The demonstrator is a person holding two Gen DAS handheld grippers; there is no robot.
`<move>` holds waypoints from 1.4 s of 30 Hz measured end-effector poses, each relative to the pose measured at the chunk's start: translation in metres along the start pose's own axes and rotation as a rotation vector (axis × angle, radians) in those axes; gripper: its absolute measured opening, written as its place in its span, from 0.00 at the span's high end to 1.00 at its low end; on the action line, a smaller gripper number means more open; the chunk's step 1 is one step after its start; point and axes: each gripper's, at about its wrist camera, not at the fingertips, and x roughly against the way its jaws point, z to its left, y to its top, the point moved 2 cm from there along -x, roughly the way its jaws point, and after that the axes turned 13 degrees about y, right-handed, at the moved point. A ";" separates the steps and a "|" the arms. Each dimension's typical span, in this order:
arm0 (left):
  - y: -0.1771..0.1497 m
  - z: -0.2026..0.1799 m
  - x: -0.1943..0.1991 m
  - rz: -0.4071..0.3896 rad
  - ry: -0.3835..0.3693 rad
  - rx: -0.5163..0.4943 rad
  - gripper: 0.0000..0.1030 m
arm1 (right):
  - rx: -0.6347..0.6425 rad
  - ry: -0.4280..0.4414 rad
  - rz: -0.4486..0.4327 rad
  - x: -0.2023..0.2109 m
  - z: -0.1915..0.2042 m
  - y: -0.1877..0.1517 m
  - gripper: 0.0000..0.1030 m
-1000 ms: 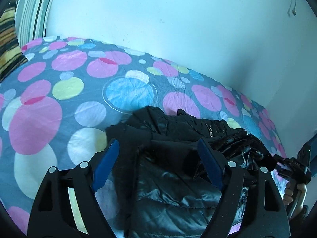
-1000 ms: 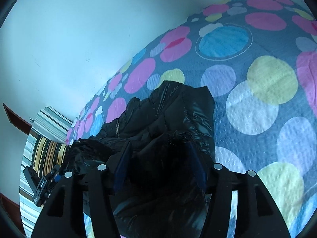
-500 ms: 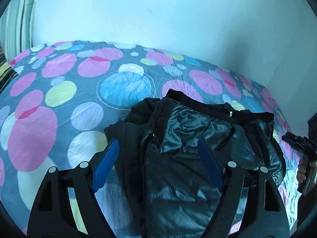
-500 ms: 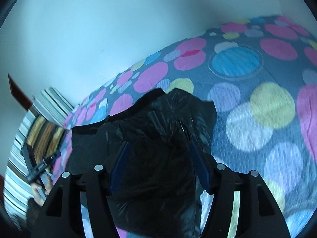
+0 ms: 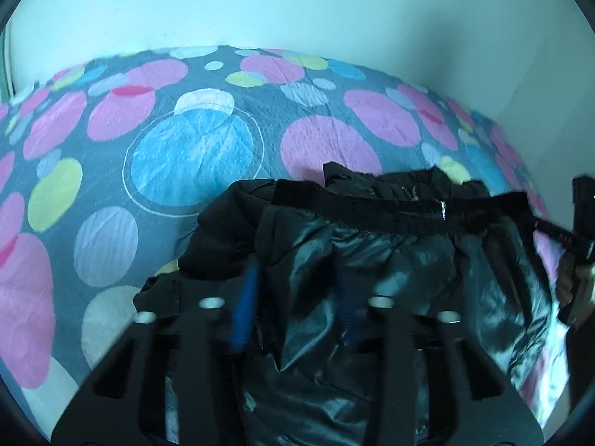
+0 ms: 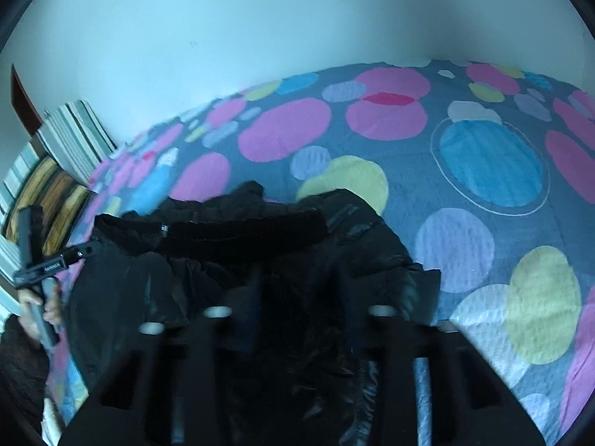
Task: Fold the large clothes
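Jacket: a shiny black padded jacket (image 5: 372, 278) lies on the bed (image 5: 193, 148), on its spotted cover, with its dark velvety band (image 5: 372, 212) stretched across the top.
Left hand-held gripper (image 5: 297, 308): the blue pads stand narrowly apart with jacket fabric bunched between them; it looks clamped on the jacket.
Right hand-held gripper (image 6: 301, 312): the fingers are sunk in dark fabric; they seem to pinch the jacket, though the pads barely show.
Step in hand: judged from the taut band and both grips, one edge of the jacket is being carried over the rest to make a fold.
Next move: likely lay the held edge down flat and square with the layer below, then let go evenly on both sides so the slippery cloth does not slide back.
Hard to make out: the sleeves and lower hem are hidden under the folds and behind the gripper bodies. The right view is too dark to show the fabric layers. Each view shows the other gripper only at its edge, blurred.
Other things: striped cushions (image 6: 70, 137) stand at the bed's far end against the wall (image 6: 223, 18).
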 end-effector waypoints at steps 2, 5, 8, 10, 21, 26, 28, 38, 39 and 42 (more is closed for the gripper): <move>0.002 -0.002 0.006 -0.014 0.015 -0.018 0.86 | 0.024 -0.013 -0.011 0.002 0.003 -0.001 0.88; 0.011 -0.001 0.017 -0.053 0.038 -0.015 0.88 | 0.061 -0.029 -0.039 0.010 0.013 0.004 0.90; 0.024 -0.002 0.022 -0.095 0.091 -0.009 0.89 | 0.079 -0.040 -0.073 0.012 0.022 0.019 0.91; 0.032 -0.002 0.015 -0.087 0.124 0.003 0.89 | 0.082 -0.055 -0.080 0.006 0.023 0.030 0.91; 0.023 0.003 -0.050 0.020 0.197 0.024 0.84 | -0.054 -0.111 0.066 -0.070 -0.019 0.031 0.90; 0.019 0.001 -0.062 0.019 0.195 0.029 0.84 | -0.072 -0.113 0.085 -0.088 -0.029 0.023 0.87; 0.016 0.000 -0.066 0.013 0.193 0.036 0.83 | -0.063 -0.119 0.078 -0.091 -0.029 0.020 0.87; 0.016 0.006 -0.043 0.013 0.230 0.078 0.69 | -0.042 -0.138 0.045 -0.079 -0.022 0.021 0.77; 0.015 0.009 -0.038 0.015 0.224 0.092 0.68 | -0.040 -0.143 0.043 -0.076 -0.021 0.022 0.76; 0.015 0.013 -0.016 -0.014 0.239 0.108 0.62 | -0.041 -0.151 0.021 -0.061 -0.015 0.024 0.68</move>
